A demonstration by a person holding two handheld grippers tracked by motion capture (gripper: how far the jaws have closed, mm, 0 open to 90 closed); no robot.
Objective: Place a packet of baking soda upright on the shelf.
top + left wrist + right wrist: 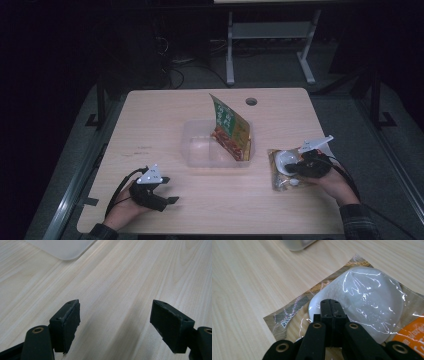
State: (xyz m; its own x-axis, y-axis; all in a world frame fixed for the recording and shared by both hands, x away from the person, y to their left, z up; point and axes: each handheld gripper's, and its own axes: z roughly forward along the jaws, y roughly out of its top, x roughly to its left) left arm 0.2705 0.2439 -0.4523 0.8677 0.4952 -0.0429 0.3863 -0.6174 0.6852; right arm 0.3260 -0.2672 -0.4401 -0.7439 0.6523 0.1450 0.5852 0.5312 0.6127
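Right gripper view: packet (362, 300) under closed jaws

Pale wood table (150, 125) carries clear plastic tub (200, 150), sealed food packet (280, 172).

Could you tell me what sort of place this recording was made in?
Probably a lab or workshop set up for recording: a bare wooden table with a cable hole, a metal equipment stand and trailing floor cables in a darkened room.

We see two black grippers; the left gripper (159, 192) and the right gripper (295, 169) each carry a pale grey three-cornered plate and trail a black cable; the jaws show brass-coloured rivets and worn black pads (71, 322); both sleeves are dark plaid.
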